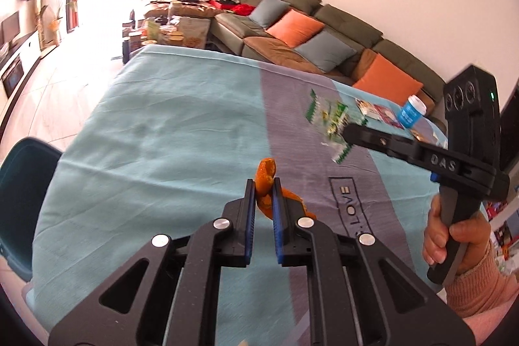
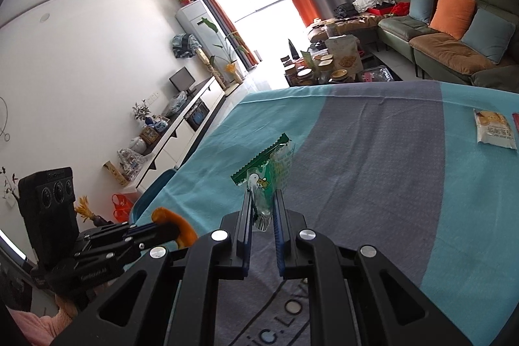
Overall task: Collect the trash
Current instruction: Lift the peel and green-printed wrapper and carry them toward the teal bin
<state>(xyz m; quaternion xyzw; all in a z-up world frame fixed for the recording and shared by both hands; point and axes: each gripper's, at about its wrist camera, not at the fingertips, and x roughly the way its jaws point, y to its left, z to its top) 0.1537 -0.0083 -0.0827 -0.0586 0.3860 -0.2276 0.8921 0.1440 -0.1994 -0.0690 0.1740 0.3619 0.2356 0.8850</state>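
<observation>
While both loads hang clear of tabletop (image 1: 162,119): left tool (image 1: 263,184) clamped narrow on orange peel (image 1: 266,174), right tool (image 2: 263,200) pinching green wrapper (image 2: 269,171). Keep squeeze firm, carry level toward bin; bin unseen.

The table (image 1: 155,125) is covered by a cloth in turquoise with a broad grey band running across it; the band carries dark printed lettering (image 1: 353,206) inside a thin outlined box. The cloth shows light creases. Toward the far right side, a pale snack packet (image 2: 494,129) lies flat on the turquoise part. In the left wrist view, several flat colourful packets (image 1: 378,112) lie near that edge, with a blue and white cup (image 1: 412,112) beside them.
</observation>
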